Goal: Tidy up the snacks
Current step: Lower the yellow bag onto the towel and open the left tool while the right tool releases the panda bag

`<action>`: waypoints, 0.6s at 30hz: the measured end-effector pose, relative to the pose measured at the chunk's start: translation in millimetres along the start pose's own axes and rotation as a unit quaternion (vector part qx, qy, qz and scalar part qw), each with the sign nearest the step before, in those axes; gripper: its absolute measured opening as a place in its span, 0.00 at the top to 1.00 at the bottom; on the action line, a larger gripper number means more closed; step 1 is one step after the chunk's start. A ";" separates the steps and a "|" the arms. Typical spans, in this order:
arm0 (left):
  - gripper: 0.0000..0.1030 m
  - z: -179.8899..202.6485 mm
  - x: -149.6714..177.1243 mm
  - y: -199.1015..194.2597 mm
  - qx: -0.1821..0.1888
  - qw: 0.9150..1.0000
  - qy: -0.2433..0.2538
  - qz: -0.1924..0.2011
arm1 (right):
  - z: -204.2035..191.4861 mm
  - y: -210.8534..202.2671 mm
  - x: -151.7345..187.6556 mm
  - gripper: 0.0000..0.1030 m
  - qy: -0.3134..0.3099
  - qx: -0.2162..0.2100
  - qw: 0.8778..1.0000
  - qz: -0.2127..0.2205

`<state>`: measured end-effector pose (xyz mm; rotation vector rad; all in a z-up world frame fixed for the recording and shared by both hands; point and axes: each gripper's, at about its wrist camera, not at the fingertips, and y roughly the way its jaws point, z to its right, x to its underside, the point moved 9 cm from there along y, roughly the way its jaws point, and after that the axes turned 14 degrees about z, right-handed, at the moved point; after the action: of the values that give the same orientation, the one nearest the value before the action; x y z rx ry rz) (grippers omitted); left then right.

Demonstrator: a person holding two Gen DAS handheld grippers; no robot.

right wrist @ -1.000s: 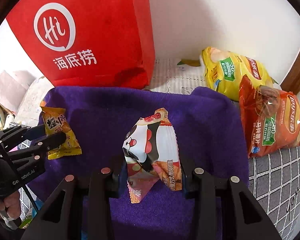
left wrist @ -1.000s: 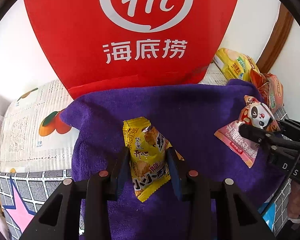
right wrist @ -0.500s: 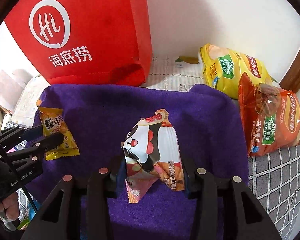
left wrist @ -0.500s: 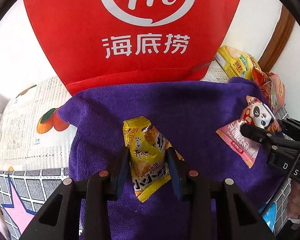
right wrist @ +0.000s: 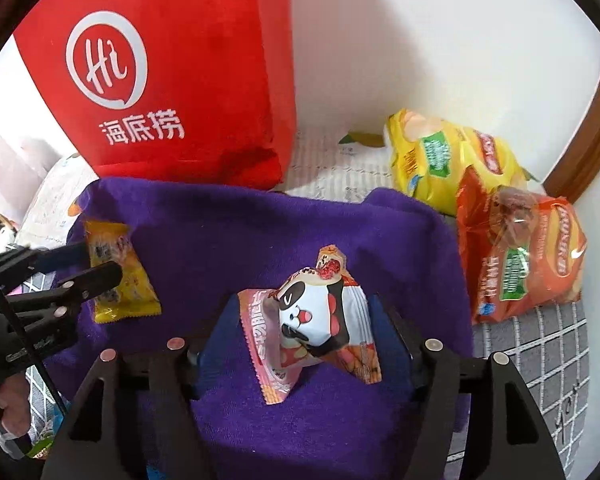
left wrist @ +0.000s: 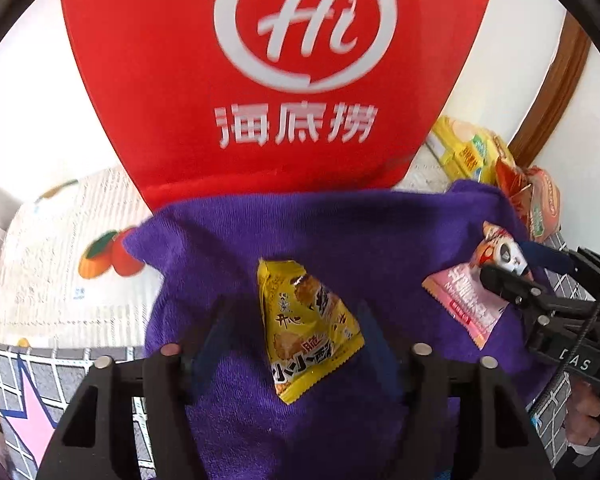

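A small yellow snack packet [left wrist: 308, 324] lies on the purple towel [left wrist: 340, 232]. My left gripper [left wrist: 296, 332] is open, its fingers spread on either side of the packet and apart from it. A panda-print snack packet [right wrist: 316, 324] with a pink wrapper lies on the towel [right wrist: 260, 232] between the open fingers of my right gripper [right wrist: 304, 332]. The yellow packet also shows in the right wrist view [right wrist: 120, 272], and the panda packet in the left wrist view [left wrist: 476, 292].
A red bag with a white Hi logo [left wrist: 268, 80] stands behind the towel against the white wall. A yellow chip bag [right wrist: 444, 160] and an orange chip bag [right wrist: 520, 256] lie at the right. A printed cloth [left wrist: 68, 264] lies at the left.
Both grippers have opened and let go of their packets, which now lie on the towel. Both views have shifted slightly nearer the red bag.
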<state>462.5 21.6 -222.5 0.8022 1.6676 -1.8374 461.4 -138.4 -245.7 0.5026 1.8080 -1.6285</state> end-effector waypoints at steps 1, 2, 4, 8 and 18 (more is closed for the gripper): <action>0.38 0.8 -1.8 -1.9 0.002 1.000 -0.001 0.003 | 0.8 -1.6 -0.5 0.35 0.000 0.003 1.000 0.000; 0.38 0.9 -2.6 -3.7 0.004 1.000 -0.004 0.003 | 0.7 -3.1 -1.2 0.35 -0.002 0.004 1.000 0.001; 0.38 1.0 -3.9 -6.4 0.004 1.000 -0.006 0.005 | 0.5 -8.3 -2.9 0.35 -0.006 0.012 1.000 0.006; 0.38 -0.8 -7.9 -14.5 0.003 1.000 -0.012 0.009 | 2.0 -21.8 -11.6 0.35 -0.012 0.029 0.999 0.025; 0.38 -1.7 -34.3 -82.6 0.005 0.997 -0.018 0.072 | 2.3 -105.3 -24.5 0.35 0.028 0.012 0.998 0.061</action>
<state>426.3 31.3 -141.3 0.8659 1.5373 -1.7520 409.5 -153.8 -152.1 0.6625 1.7629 -1.5680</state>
